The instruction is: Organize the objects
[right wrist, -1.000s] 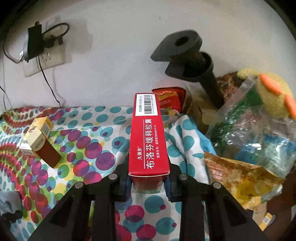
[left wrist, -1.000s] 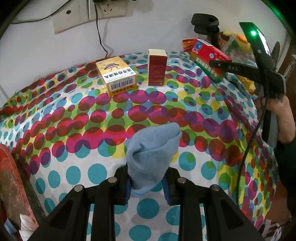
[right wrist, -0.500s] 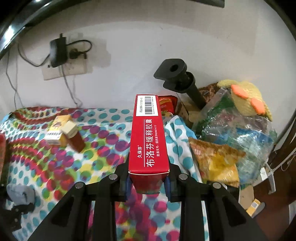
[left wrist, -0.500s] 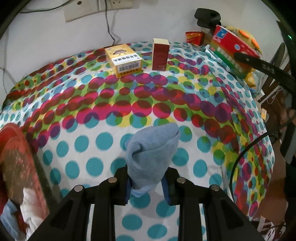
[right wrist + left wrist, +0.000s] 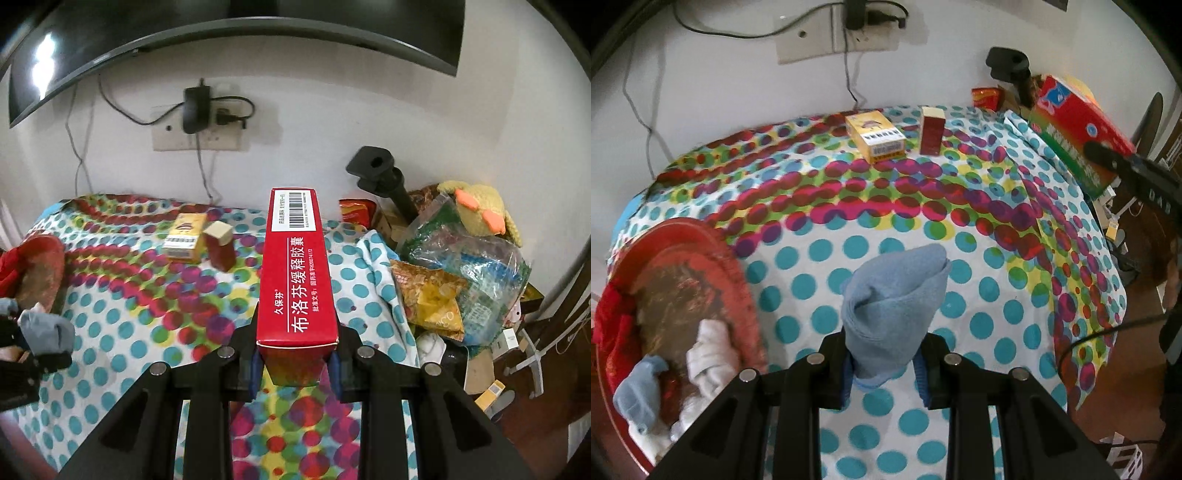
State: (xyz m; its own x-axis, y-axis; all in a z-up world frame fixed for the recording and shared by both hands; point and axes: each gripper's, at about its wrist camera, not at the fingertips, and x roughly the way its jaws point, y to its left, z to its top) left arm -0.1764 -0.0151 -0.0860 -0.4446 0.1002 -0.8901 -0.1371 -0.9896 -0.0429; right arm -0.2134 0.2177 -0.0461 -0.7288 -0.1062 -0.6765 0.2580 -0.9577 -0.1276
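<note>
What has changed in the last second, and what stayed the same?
Both tools pulled back and rose from the table. The left tool, gripping the blue cloth, now sees the red basin holding cloths. The right tool lifted the red medicine box, revealing more wall. Neither grip changed; the yellow box and dark red box stayed put.

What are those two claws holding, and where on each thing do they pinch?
The left gripper pinches a blue cloth at its lower end. The right gripper clamps a red box at its near end.
</note>
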